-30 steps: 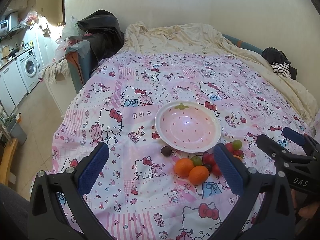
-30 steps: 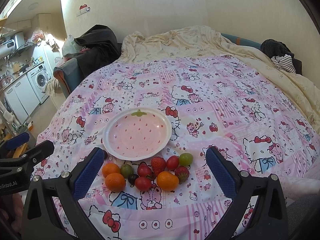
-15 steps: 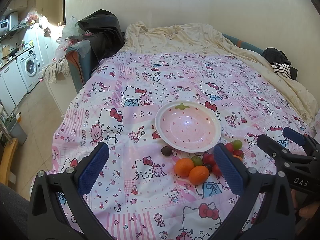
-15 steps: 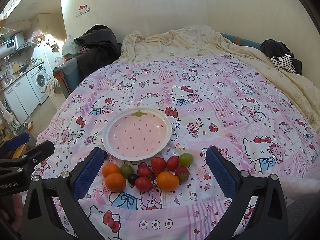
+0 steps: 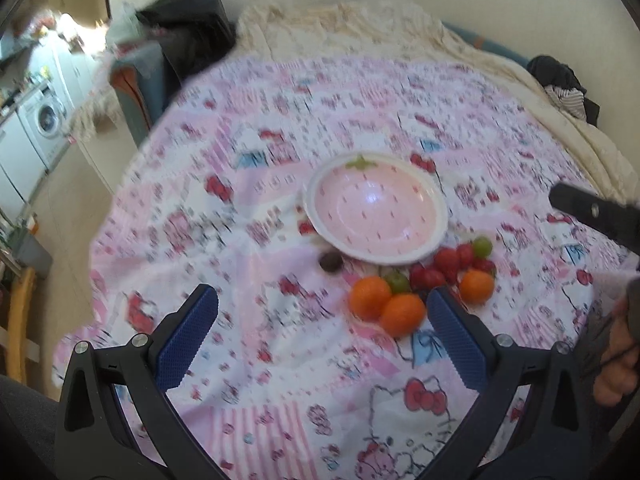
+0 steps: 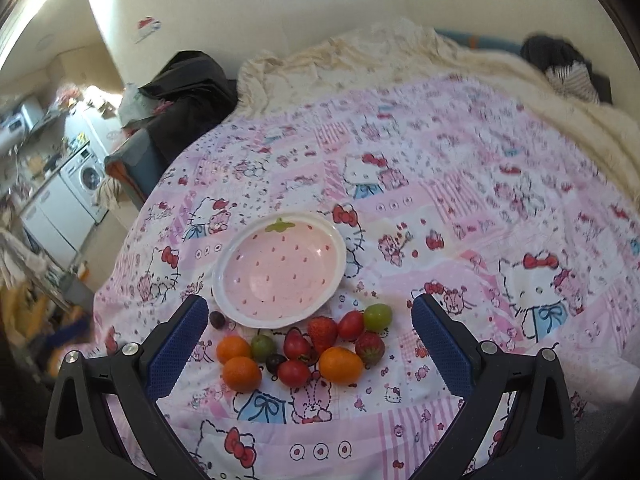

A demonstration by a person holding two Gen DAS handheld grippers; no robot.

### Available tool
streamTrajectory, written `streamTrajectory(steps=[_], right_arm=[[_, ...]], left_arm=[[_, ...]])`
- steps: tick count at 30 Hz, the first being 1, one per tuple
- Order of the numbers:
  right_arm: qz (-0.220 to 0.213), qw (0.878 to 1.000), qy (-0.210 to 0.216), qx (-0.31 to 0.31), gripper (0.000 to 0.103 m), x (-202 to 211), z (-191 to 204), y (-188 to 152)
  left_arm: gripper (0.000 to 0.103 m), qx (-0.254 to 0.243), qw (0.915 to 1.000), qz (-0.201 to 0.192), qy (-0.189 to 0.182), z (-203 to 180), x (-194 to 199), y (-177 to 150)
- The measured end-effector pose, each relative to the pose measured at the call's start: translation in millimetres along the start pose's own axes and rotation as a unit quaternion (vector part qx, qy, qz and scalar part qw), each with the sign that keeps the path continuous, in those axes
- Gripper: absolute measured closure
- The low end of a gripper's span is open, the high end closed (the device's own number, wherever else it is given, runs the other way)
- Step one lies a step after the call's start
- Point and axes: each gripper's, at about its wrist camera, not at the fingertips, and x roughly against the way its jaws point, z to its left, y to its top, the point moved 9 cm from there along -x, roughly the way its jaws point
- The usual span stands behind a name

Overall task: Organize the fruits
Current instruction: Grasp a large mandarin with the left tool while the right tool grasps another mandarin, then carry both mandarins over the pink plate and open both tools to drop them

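Where a pink cartoon-cat quilt [image 6: 460, 208] covers the whole bed, spread flat with a cream blanket [image 6: 400, 52] bunched along the far edge. Beyond the left side, a dark jacket heaped on a chair [image 6: 188, 80], then a washing machine [image 6: 86, 176] against the kitchen units. At the far right corner, a small pile of dark and striped clothes [image 6: 568, 68].

Near the middle of the quilt, a strawberry-patterned pink bowl [image 6: 338, 248] with a white rim, nothing in it. Just in front of the bowl, a loose cluster of fruit lying on the cloth: three mandarins [image 6: 241, 373], two side by side at the left and one at the right; two strawberries [image 6: 322, 330]; red cherry tomatoes [image 6: 294, 373]; two green grapes [image 6: 377, 317], one at each end of the cluster. Touching or nearly touching throughout. One dark grape [image 6: 276, 362] tucked among them, and another dark grape [image 6: 217, 319] apart at the bowl's left edge, half hidden behind a blue pad in the right wrist view.

Right gripper [image 6: 310, 334] held above the cluster, blue-padded fingers [image 6: 440, 344] spread wide, gripping nothing, fruit visible in the gap between them. Left gripper [image 5: 322, 330] further left, likewise spread wide and bare, its right pad [image 5: 456, 344] covering part of the cluster in its own blurred view. Nothing standing between either gripper and the fruit except open quilt. At the right edge of the left wrist view, part of the right gripper's black frame and a hand [image 5: 616, 364] holding it.
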Motion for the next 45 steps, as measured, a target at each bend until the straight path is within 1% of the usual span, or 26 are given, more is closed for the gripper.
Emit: streamTrajectory(steps=[2,4,6,7,9,10,11,12,14,17,18,19,20,21,23,25,27,28,29,30,31,32,34,37,40,45], right_arm=[[0.03,0.999,0.002,-0.022,0.0,-10.9,-10.8,-0.5],[0.061,0.997,0.001,-0.04,0.0,-21.5,-20.9,-6.5],[0.085,0.995,0.001,-0.053,0.0,-30.1,-27.7,-13.8],[0.095,0.994,0.004,-0.062,0.001,-34.1,-30.2,-17.6],[0.109,0.992,0.007,-0.066,0.005,-38.2,-29.8,-22.2],[0.119,0.991,0.011,-0.066,0.008,-41.1,-28.6,-24.1],[0.125,0.99,0.016,-0.067,0.012,-43.2,-27.3,-25.1],[0.13,0.989,0.02,-0.068,0.013,-44.5,-26.7,-25.3],[0.134,0.988,0.025,-0.068,0.015,-45.5,-27.6,-23.9],[0.132,0.989,0.016,-0.063,0.016,-47.5,-32.1,-24.6],[0.133,0.989,0.015,-0.062,0.016,-49.3,-33.1,-25.2],[0.135,0.989,0.015,-0.061,0.017,-50.6,-34.0,-26.7],[0.138,0.988,0.014,-0.061,0.017,-52.1,-35.2,-27.9],[0.139,0.988,0.012,-0.06,0.017,-53.3,-36.0,-28.7],[0.139,0.988,0.011,-0.062,0.017,-54.6,-38.9,-29.4],[0.141,0.988,0.012,-0.066,0.017,-56.5,-41.3,-29.6],[0.145,0.987,0.013,-0.072,0.018,-58.8,-43.1,-30.7],[0.147,0.986,0.013,-0.074,0.019,-59.8,-43.7,-31.3],[0.151,0.985,0.013,-0.076,0.024,-61.3,-43.9,-32.5],[0.157,0.984,0.017,-0.078,0.027,-63.0,-43.9,-34.3],[0.17,0.982,0.024,-0.085,0.031,-66.5,-43.6,-38.6],[0.181,0.979,0.027,-0.091,0.038,-68.9,-43.7,-43.1],[0.207,0.973,0.029,-0.1,0.042,-75.6,-44.2,-54.1],[0.241,0.963,0.031,-0.115,0.043,-85.5,-44.3,-70.0],[0.264,0.955,0.032,-0.132,0.043,-94.4,-42.8,-79.2],[0.284,0.949,0.029,-0.131,0.043,-113.0,-35.7,-85.0]], left_arm=[[0.002,-0.004,0.9998,0.02,-0.007,-6.0,-8.9,-5.5],[0.008,-0.017,0.999,0.04,-0.009,-14.0,-18.3,-10.2],[0.009,-0.029,0.9978,0.057,-0.017,-23.3,-27.8,-12.6],[0.01,-0.031,0.9972,0.065,-0.021,-27.4,-32.3,-13.5],[0.017,-0.033,0.9955,0.083,-0.031,-35.9,-42.8,-16.0],[0.021,-0.034,0.9941,0.097,-0.037,-41.4,-50.6,-18.8],[0.025,-0.033,0.9927,0.107,-0.043,-45.9,-56.6,-21.2],[0.028,-0.032,0.9909,0.12,-0.052,-52.2,-64.7,-24.4],[0.04,-0.032,0.9887,0.135,-0.057,-59.9,-76.4,-27.6],[0.05,-0.017,0.9843,0.162,-0.068,-69.2,-93.7,-33.8],[0.051,-0.014,0.9833,0.168,-0.068,-70.7,-98.5,-35.6],[0.056,-0.016,0.9827,0.173,-0.064,-71.2,-102.3,-37.1],[0.058,-0.018,0.9823,0.177,-0.058,-70.8,-104.7,-38.8],[0.058,-0.017,0.9821,0.179,-0.056,-71.1,-105.6,-39.5],[0.066,-0.009,0.9804,0.184,-0.068,-72.5,-105.7,-40.1],[0.067,0.0,0.9805,0.183,-0.071,-69.5,-103.6,-38.7],[0.068,0.012,0.9803,0.178,-0.084,-66.8,-95.5,-35.6],[0.068,0.017,0.9803,0.176,-0.089,-65.3,-91.5,-32.8],[0.068,0.019,0.9809,0.171,-0.091,-63.7,-87.6,-29.2],[0.068,0.021,0.9823,0.163,-0.09,-60.4,-81.8,-24.7],[0.068,0.023,0.9844,0.151,-0.087,-55.6,-74.8,-19.2],[0.068,0.027,0.9858,0.142,-0.084,-51.9,-70.0,-14.5],[0.068,0.038,0.9886,0.125,-0.074,-41.0,-61.8,-5.5],[0.068,0.058,0.9898,0.114,-0.062,-25.2,-56.1,1.8],[0.068,0.058,0.9911,0.112,-0.042,-14.1,-55.7,0.9],[0.068,0.077,0.9889,0.122,-0.035,-5.4,-65.9,-1.2]])
